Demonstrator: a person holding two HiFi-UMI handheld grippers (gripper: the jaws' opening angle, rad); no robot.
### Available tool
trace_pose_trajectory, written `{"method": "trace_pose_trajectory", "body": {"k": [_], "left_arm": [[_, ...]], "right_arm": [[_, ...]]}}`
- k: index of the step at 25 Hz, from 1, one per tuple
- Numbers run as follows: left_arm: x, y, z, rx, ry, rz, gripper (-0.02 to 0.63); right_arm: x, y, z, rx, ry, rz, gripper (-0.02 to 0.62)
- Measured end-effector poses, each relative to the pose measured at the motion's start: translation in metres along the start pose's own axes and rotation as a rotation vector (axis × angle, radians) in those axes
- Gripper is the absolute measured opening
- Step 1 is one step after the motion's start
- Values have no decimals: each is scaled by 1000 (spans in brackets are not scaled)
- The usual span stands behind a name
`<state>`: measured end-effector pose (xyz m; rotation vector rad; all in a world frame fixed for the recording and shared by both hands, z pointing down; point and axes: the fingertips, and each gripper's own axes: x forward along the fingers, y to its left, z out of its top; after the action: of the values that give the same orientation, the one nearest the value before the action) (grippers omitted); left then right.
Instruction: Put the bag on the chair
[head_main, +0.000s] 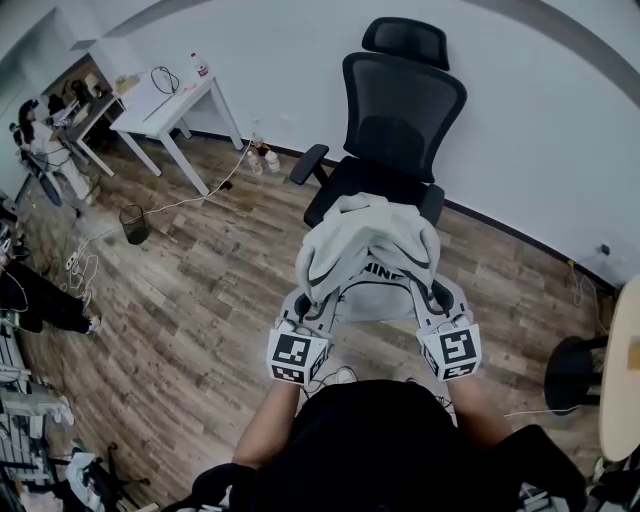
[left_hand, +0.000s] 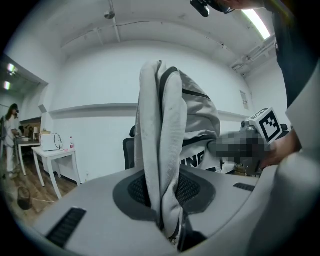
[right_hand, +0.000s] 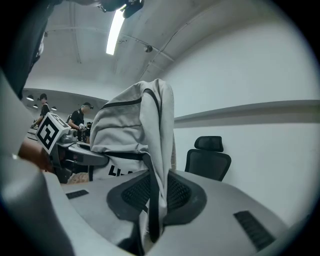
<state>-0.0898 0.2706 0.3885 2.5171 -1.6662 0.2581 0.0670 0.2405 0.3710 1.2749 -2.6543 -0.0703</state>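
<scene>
A light grey fabric bag (head_main: 365, 250) with black trim hangs in the air in front of the black office chair (head_main: 395, 130), held up between both grippers. My left gripper (head_main: 316, 300) is shut on the bag's left edge; in the left gripper view a grey fold (left_hand: 162, 165) rises from between its jaws. My right gripper (head_main: 428, 292) is shut on the bag's right edge, where grey cloth and a black strap (right_hand: 152, 190) are pinched. The chair's seat (head_main: 350, 180) lies just beyond and partly under the bag. The chair (right_hand: 207, 157) also shows in the right gripper view.
A white table (head_main: 165, 100) with a bottle stands at the back left, bottles on the floor beside it. A small bin (head_main: 133, 222) and cables lie on the wooden floor. A black stool (head_main: 575, 372) is at the right. People work at desks far left.
</scene>
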Motion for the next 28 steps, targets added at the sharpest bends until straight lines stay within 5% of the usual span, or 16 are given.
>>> {"method": "trace_pose_trajectory", "body": {"k": [13, 28], "left_arm": [[-12, 37, -12, -2, 7, -28, 89], [44, 77, -7, -27, 25, -50, 89]], "right_arm": [[27, 32, -1, -4, 36, -2, 69], [91, 3, -1, -6, 45, 8, 69]]}}
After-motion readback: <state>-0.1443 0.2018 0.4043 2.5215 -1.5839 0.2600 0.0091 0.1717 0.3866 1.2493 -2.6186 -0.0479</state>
